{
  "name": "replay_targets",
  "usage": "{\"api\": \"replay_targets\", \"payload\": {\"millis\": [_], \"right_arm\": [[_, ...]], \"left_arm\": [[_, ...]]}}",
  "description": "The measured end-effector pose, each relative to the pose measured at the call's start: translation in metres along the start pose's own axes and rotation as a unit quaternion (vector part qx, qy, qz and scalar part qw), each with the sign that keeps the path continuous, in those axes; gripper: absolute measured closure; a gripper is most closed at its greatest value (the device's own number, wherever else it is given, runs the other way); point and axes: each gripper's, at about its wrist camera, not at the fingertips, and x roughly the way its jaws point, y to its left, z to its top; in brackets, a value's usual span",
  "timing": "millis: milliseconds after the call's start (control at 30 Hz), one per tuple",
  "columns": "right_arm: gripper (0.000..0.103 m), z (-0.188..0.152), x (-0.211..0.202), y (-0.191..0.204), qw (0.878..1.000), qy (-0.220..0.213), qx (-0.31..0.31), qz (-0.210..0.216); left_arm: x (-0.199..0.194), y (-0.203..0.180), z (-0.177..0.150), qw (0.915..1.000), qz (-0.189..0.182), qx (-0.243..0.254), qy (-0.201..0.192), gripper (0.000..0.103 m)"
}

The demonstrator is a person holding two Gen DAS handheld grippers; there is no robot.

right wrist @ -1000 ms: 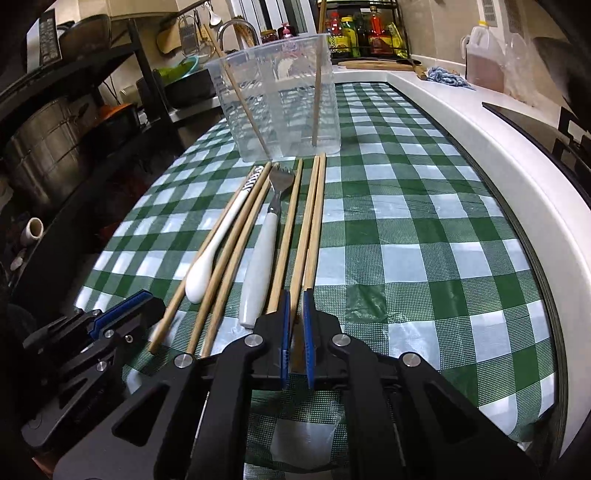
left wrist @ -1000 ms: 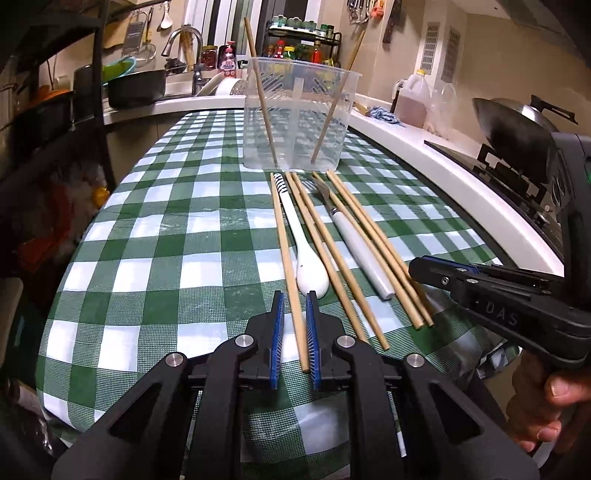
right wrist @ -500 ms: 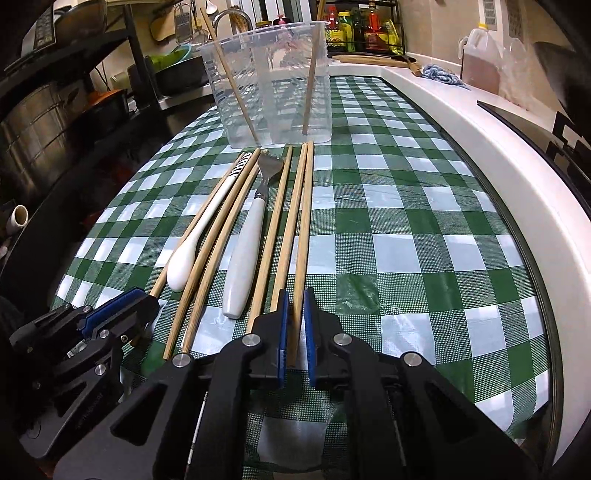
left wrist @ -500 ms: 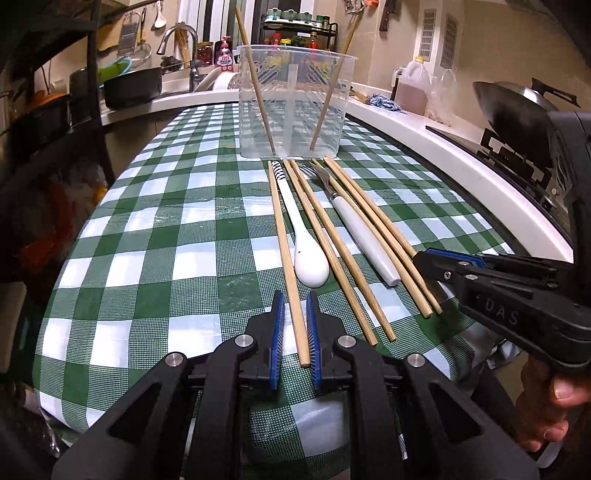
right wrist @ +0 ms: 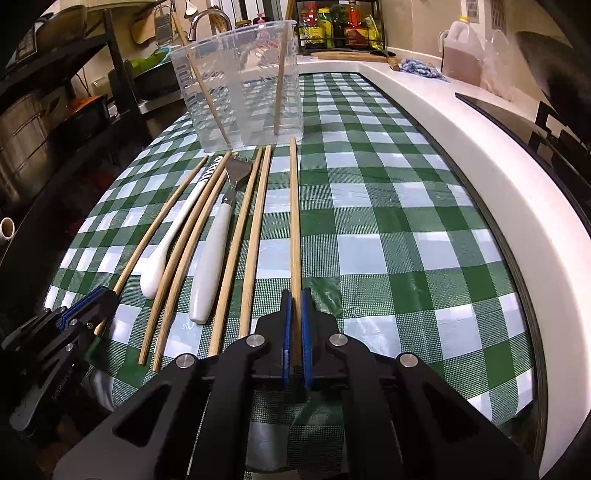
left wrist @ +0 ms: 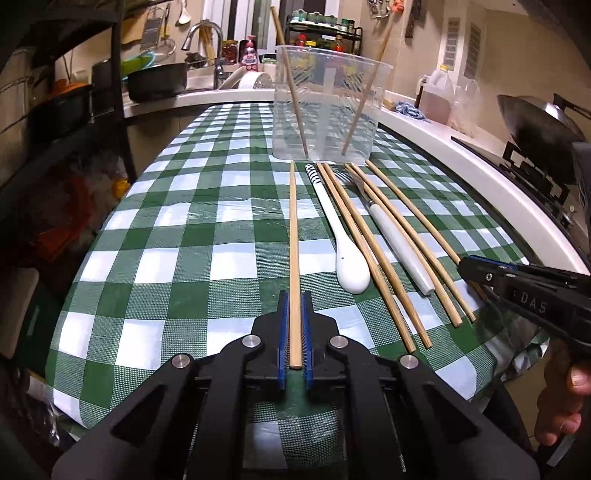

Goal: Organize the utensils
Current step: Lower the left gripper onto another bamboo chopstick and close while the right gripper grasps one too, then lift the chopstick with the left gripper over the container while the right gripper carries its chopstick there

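My left gripper (left wrist: 294, 299) is shut on the near end of a wooden chopstick (left wrist: 293, 240), pulled a little left of the row. My right gripper (right wrist: 294, 295) is shut on another chopstick (right wrist: 293, 214), pulled right of the row. Between them lie several chopsticks (left wrist: 354, 236), a white spoon (left wrist: 345, 258) and a white-handled fork (left wrist: 399, 243) on the green checked tablecloth (left wrist: 177, 258). A clear plastic container (left wrist: 327, 107) stands at the far end with two chopsticks leaning inside. The right gripper also shows in the left wrist view (left wrist: 469, 266), and the left gripper in the right wrist view (right wrist: 99, 299).
A white counter edge (right wrist: 480, 177) curves along the right, with a stove and wok (left wrist: 535, 122) beyond. A sink, pots and a black shelf rack (left wrist: 110, 92) stand at the back left. A jug (right wrist: 461, 48) and spice rack (right wrist: 340, 22) are at the back.
Each gripper has drawn its chopstick sideways out of the row: the left one leftward, the right one rightward. Both held chopsticks now lie apart from the others.
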Motion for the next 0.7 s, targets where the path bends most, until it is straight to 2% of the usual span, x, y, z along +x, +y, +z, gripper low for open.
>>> {"api": "replay_targets", "payload": {"millis": [700], "right_arm": [[0.095,-0.0020,-0.0001,0.0026,1.000,-0.004,-0.009,-0.011]], "left_arm": [[0.0054,-0.0044,0.0027,0.9999,-0.005,-0.001,-0.012,0.096]]}}
